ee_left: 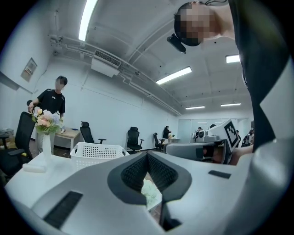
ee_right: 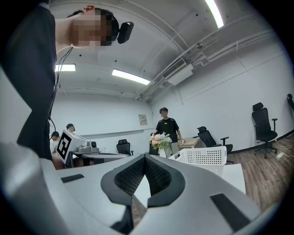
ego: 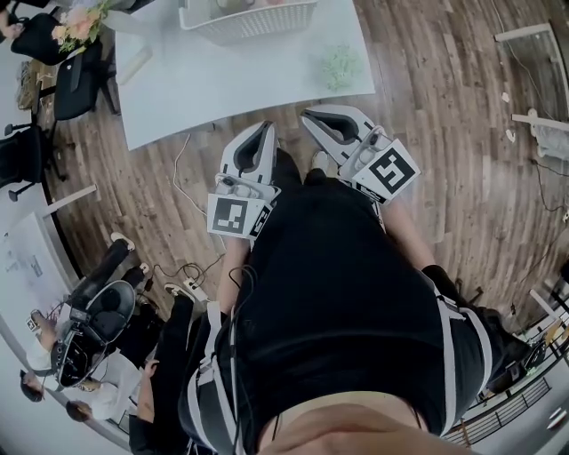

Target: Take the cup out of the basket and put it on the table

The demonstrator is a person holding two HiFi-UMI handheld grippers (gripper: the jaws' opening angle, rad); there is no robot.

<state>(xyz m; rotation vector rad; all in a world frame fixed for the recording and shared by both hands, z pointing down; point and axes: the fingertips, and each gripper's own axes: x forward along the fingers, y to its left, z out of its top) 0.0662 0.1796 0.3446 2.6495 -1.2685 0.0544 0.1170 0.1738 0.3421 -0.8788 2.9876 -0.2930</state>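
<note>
Your dark torso fills the lower head view, and just beyond it two claws point level toward the one desk (ego: 222, 98), their tips near its front edge. Left claw (ego: 264, 131) and right claw (ego: 313, 117) are each pinched shut on nothing. One white basket (ego: 253, 25) sits ahead at the desk's far side, its long side lying across your line. The left claw is slightly nearer. No cup shows; it is presumably hidden inside the basket.
</note>
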